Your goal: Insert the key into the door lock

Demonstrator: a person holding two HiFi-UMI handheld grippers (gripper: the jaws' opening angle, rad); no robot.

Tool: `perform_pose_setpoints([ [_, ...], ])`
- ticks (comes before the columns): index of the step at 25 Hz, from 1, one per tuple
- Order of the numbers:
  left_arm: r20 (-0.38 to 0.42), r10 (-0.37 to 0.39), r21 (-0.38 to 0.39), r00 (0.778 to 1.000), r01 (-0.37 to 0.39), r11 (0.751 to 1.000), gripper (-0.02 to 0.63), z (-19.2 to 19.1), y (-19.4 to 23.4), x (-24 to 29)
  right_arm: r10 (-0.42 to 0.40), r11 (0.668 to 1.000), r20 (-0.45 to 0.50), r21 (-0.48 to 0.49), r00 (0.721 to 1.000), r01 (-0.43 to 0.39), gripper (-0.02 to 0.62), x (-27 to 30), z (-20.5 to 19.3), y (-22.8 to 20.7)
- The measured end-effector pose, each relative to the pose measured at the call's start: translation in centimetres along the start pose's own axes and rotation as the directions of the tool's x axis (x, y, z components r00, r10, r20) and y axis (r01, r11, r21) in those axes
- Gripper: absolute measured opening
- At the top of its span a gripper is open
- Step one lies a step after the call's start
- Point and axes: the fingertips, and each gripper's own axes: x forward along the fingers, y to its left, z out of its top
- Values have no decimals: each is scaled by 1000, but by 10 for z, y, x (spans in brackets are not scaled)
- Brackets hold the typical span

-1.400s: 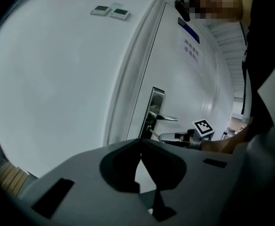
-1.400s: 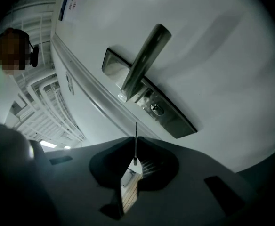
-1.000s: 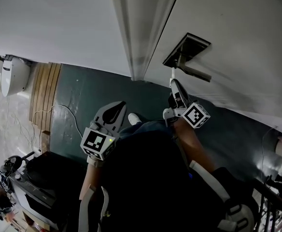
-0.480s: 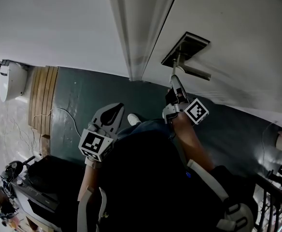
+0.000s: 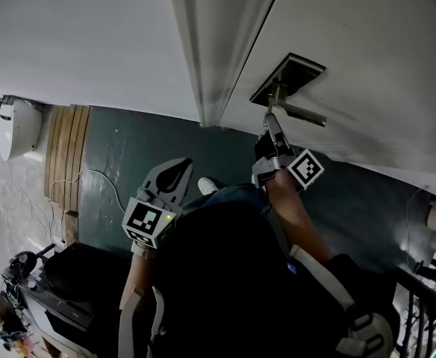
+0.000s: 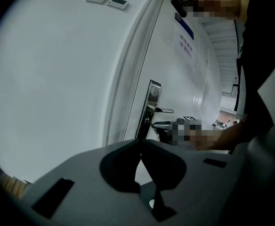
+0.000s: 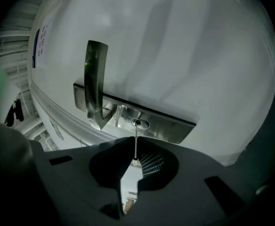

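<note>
Closer to the door than a second ago, the key (image 7: 135, 145) now has its tip at the mouth of the keyhole (image 7: 140, 123) in the lock plate (image 7: 173, 130). Most of the slim blade is bare between the plate and the right tool (image 7: 135, 163), which pinches the key's head between its jaws. The handle (image 7: 94, 79) stands just beside the keyhole. The door (image 5: 367, 43) looks shut against its frame.

I judge the insertion is only starting. The next move calls for a straight push along the blade's own line, with the key kept square to the slot so it does not bind or flex.

The left tool (image 5: 175, 171) hangs low, well apart from the lock, jaws pressed together on nothing.
</note>
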Motion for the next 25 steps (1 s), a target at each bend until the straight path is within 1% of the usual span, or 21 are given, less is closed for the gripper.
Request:
perform_pose_setpoints([
  [4, 2, 0, 0, 1000, 0, 1000, 9, 2, 3, 0, -9, 999, 18, 32, 1000, 9, 32, 0, 0, 0],
  [9, -1, -7, -1, 1000, 7, 1000, 9, 2, 4, 2, -31, 990, 36, 141, 999, 26, 32, 0, -1, 3],
  [14, -2, -9, -3, 1000, 9, 1000, 9, 2, 5, 4, -63, 987, 34, 152, 997, 57, 32, 1, -1, 3],
  [19, -4, -12, 4, 1000, 12, 1000, 9, 3, 5, 4, -85, 975, 48, 209, 995, 73, 32, 4, 2, 5],
  [23, -6, -18, 6, 1000, 18, 1000, 9, 4, 3, 4, -87, 981, 44, 180, 995, 78, 34, 4, 1, 7],
  [25, -6, -19, 7, 1000, 19, 1000, 9, 5, 2, 4, -90, 979, 42, 187, 995, 80, 32, 3, 0, 8],
])
